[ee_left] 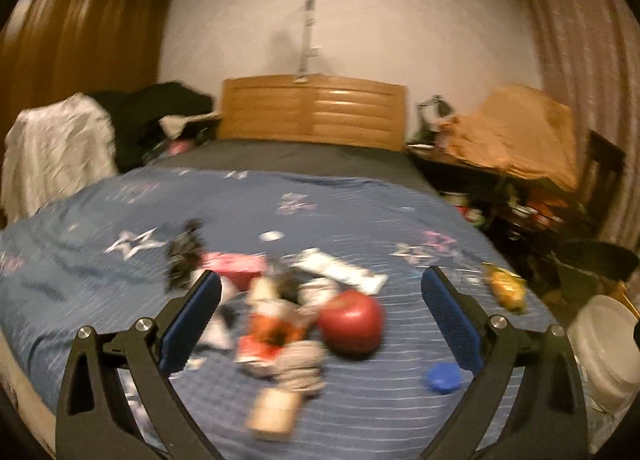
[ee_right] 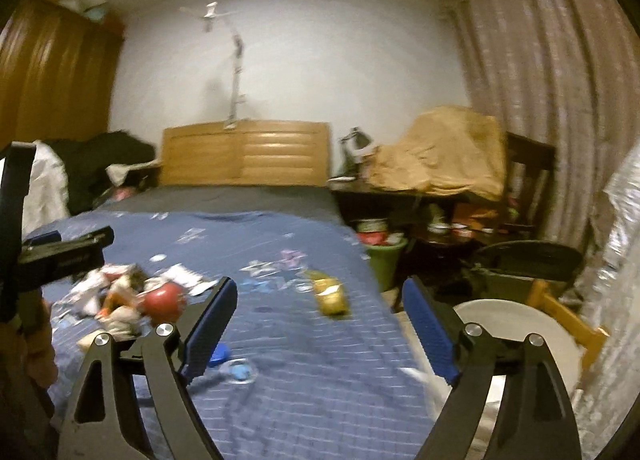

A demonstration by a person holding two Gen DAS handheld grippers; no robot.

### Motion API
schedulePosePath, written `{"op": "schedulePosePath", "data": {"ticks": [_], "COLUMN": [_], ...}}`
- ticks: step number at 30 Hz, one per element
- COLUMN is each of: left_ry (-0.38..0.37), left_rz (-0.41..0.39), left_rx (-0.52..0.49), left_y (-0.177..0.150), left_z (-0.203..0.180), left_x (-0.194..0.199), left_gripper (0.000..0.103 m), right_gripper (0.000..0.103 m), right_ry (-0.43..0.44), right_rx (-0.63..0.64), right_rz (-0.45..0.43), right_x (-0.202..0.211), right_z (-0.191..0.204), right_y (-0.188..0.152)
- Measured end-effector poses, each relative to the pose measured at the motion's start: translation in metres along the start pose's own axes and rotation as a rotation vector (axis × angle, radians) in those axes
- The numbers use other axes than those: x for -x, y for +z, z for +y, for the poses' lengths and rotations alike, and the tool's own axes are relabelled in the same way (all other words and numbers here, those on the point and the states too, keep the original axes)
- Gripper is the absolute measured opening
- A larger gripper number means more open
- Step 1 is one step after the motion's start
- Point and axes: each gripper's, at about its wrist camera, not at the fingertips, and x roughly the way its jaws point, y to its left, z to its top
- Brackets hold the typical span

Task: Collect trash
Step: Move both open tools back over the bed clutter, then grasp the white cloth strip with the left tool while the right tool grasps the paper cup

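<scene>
**Left wrist view: most of the trash was still on the bed**

Left wrist view showed my left claw (ee_left: 320, 300) spread wide and empty above the blue bedspread (ee_left: 120, 280). Below it lay a heap of trash (ee_left: 280, 324): wrappers, crumpled paper, a red round thing (ee_left: 351, 322) and a small box (ee_left: 274, 414). A blue cap (ee_left: 442, 378) lay apart, nearer my right-hand finger, and a yellow packet (ee_left: 506, 290) sat by the bed's edge. From the right wrist, my right claw (ee_right: 320, 316) was also wide with nothing between its fingers, pointing past the yellow packet (ee_right: 331, 296). A white bucket (ee_right: 520, 340) stood on the floor beside the bed; I could not see inside it. I judged that collecting was far from finished, since the whole heap and the stray pieces remained to be picked up.
</scene>
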Motion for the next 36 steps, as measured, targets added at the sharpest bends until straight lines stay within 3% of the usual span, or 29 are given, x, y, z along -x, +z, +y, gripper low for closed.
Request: {"op": "schedulePosePath", "data": {"ticks": [8,11,13,18,21,26,30,36], "left_ry": [0.143,0.113,0.089,0.023,-0.053,-0.097,-0.132,-0.135], "left_rz": [0.093,0.152,0.173,0.208,0.223,0.223,0.256,0.24], "left_rx": [0.18,0.232,0.245,0.26,0.271,0.08,0.087,0.09], "left_y": [-0.015,-0.03,-0.037,-0.041,-0.032,-0.022,-0.02,-0.018], "left_z": [0.122,0.164,0.183,0.208,0.202,0.154,0.144,0.148], "left_x": [-0.017,-0.023,-0.024,-0.033,-0.047,-0.07,-0.088,-0.086], "left_gripper": [0.097,0.095,0.089,0.079,0.078,0.078,0.074,0.074], "right_gripper": [0.087,0.087,0.087,0.087,0.087,0.087,0.087,0.087], "right_ry": [0.193,0.275,0.316,0.362,0.357,0.348,0.344,0.357], "right_rx": [0.051,0.052,0.047,0.006,-0.013,-0.037,-0.048,-0.05], "right_rz": [0.124,0.176,0.209,0.274,0.3,0.323,0.324,0.343], "right_x": [-0.045,-0.063,-0.074,-0.097,-0.104,-0.108,-0.108,-0.11], "right_z": [0.088,0.111,0.123,0.134,0.132,0.125,0.117,0.116], "right_y": [-0.001,-0.005,-0.009,-0.015,-0.018,-0.018,-0.017,-0.021]}}
